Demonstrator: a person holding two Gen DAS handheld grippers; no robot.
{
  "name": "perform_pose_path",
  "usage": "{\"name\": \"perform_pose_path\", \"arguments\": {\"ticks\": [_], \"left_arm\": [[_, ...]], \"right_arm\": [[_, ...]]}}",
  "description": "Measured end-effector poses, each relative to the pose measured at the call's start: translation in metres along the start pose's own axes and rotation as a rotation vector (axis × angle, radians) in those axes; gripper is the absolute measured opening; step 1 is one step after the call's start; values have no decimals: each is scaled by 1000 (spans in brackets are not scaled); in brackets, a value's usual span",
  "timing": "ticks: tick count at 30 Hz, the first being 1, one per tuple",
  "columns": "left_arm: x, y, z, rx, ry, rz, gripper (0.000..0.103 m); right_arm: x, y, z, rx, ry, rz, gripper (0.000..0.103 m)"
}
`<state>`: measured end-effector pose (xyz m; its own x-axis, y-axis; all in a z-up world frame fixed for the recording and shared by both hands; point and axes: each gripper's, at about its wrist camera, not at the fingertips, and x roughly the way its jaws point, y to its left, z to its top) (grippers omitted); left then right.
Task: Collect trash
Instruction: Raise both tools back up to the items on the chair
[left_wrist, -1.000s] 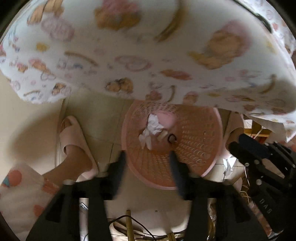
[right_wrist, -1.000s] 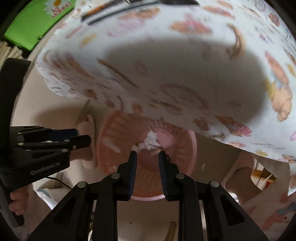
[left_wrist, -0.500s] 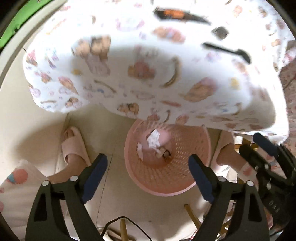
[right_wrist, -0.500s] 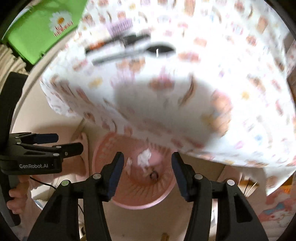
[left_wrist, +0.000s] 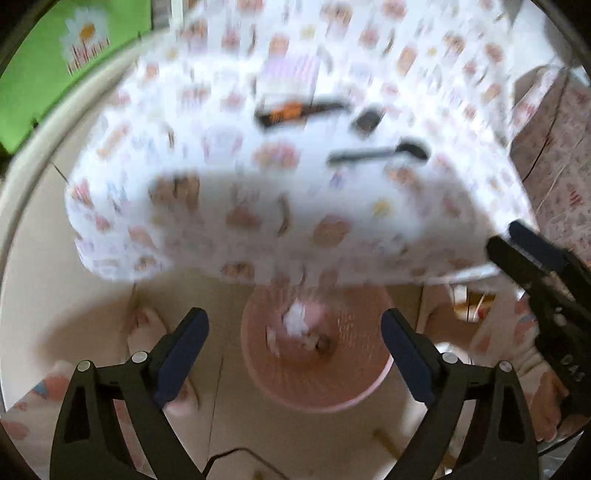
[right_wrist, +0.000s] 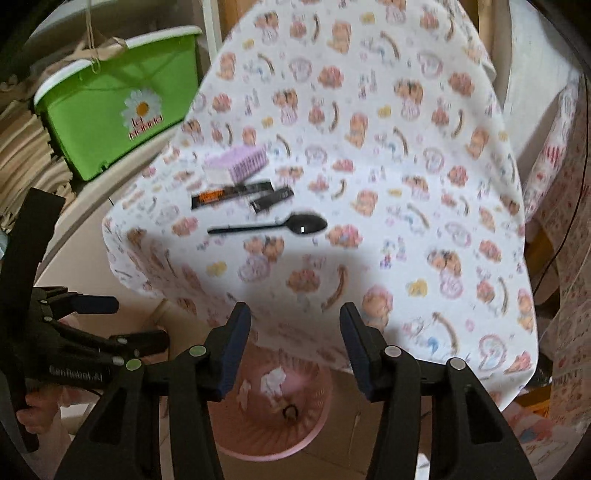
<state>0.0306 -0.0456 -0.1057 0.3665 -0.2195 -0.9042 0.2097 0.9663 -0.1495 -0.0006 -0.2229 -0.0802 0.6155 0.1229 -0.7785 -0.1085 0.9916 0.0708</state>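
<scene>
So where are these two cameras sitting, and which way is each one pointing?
Left wrist: on the left gripper, looking steeply down past the patterned table edge at the pink basket on the floor; its open fingers, a slippered foot and the right gripper show.
Right wrist: on the right gripper, aimed less steeply over the tablecloth with its black spoon; its parted, empty fingers and the left gripper show.
Shared: basket, tablecloth, spoon.

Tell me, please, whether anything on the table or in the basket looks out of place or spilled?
Nothing looks spilled. The black plastic spoon, two dark sachets and a purple packet lie loose on the patterned tablecloth, not yet collected. The pink basket below stands upright with crumpled tissue inside.
</scene>
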Motion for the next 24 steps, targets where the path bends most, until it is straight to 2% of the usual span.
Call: {"name": "perform_pose_path", "arguments": {"ticks": [3, 6, 9, 12, 17, 19, 21, 22, 24], "left_arm": [[-35, -7, 1, 17, -200, -35, 96], [-60, -7, -2, 26, -396, 19, 97], [-66, -7, -1, 21, -506, 147, 97], [-67, -5, 3, 30, -549, 190, 97], [-68, -4, 11, 8, -557, 240, 97], [-73, -3, 16, -21, -570, 258, 100], [-84, -2, 29, -42, -622, 214, 102], [-89, -3, 38, -41, -657, 218, 102], [-98, -7, 57, 2, -729, 278, 102]], "right_arm": [[-6, -3, 6, 4, -14, 6, 53], [-15, -12, 14, 2, -41, -9, 54], [-23, -25, 20, 19, -82, -40, 73], [-26, -37, 24, 59, -99, -64, 74], [-23, -43, 26, 83, -94, -89, 75], [-25, -43, 29, 79, -118, -90, 75], [-27, -41, 34, 69, -158, -116, 75], [-27, -40, 38, 63, -181, -139, 75], [-27, -40, 47, 64, -217, -163, 75]]}}
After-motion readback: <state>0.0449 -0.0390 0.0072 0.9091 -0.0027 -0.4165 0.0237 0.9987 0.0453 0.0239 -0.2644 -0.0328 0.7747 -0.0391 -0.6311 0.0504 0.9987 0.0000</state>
